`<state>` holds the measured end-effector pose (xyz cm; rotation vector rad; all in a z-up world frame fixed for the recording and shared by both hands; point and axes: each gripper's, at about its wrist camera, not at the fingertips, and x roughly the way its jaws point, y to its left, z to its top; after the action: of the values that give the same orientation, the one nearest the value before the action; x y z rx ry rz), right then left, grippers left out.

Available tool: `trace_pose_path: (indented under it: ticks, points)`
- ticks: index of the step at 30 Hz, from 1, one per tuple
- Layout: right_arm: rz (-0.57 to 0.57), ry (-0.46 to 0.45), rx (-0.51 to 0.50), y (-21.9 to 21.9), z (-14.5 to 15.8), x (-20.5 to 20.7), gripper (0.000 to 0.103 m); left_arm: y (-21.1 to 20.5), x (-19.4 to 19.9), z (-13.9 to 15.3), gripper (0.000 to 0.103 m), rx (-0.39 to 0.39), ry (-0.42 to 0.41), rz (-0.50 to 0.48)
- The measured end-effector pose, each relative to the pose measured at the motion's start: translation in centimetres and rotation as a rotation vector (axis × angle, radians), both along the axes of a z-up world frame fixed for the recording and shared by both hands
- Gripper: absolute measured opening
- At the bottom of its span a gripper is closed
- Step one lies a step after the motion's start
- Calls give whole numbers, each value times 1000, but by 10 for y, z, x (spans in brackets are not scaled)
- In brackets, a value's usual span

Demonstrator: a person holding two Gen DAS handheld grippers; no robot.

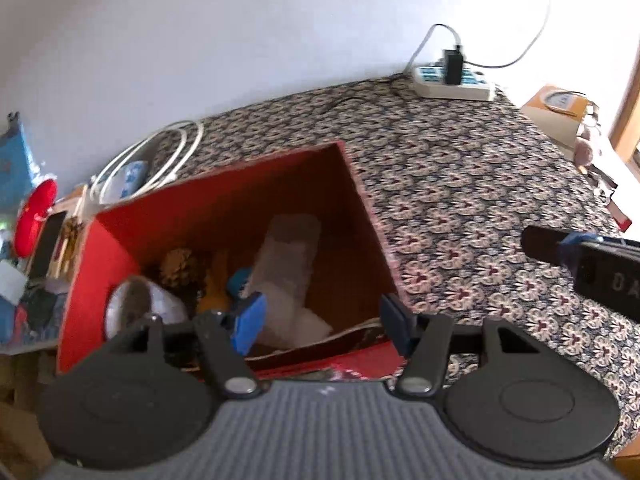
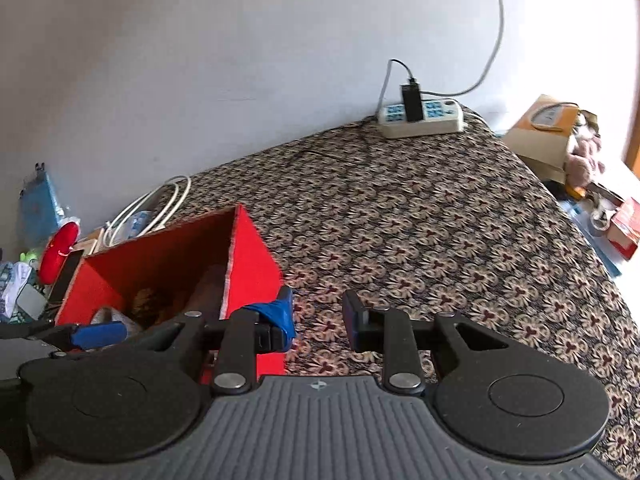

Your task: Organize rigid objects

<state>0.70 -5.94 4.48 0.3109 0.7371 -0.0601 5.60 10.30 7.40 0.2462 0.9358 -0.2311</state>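
Note:
An open red box (image 1: 224, 200) stands on the patterned tablecloth (image 1: 460, 184). Inside it lie a clear plastic case (image 1: 288, 264), a pine cone (image 1: 180, 268), a yellow piece (image 1: 218, 280) and a round grey-white object (image 1: 136, 304). My left gripper (image 1: 322, 320) hangs open over the box's near edge, nothing between its blue pads. In the right wrist view my right gripper (image 2: 318, 316) is over the cloth just right of the red box (image 2: 252, 264), jaws apart and empty. The right gripper's finger (image 1: 560, 248) shows at the left view's right edge.
A white power strip (image 2: 420, 118) with a black plug sits at the table's far edge by the wall. A coiled white cable (image 1: 160, 156) and a red round item (image 1: 34, 216) lie left of the box among clutter. Cardboard boxes (image 2: 544, 136) stand beyond the right edge.

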Motion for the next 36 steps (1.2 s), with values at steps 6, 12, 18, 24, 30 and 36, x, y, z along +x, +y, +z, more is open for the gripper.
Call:
trace_pose_path:
  ticks: [6, 12, 18, 24, 30, 36]
  points:
    - [81, 14, 1, 30, 8, 18, 9, 31, 7, 4, 63, 19, -5, 94]
    - [156, 23, -8, 64, 9, 35, 9, 70, 17, 6, 66, 36, -1, 191]
    - [182, 48, -8, 90, 9, 46, 9, 101, 22, 6, 68, 56, -4, 248]
    - [175, 51, -19, 111, 12, 54, 9, 126, 34, 15, 68, 72, -42, 266]
    - [150, 37, -43, 125, 22, 61, 9, 139, 51, 38, 68, 74, -113, 264]
    - [149, 67, -45, 127, 12, 65, 9, 141, 57, 30, 68, 62, -92, 254]
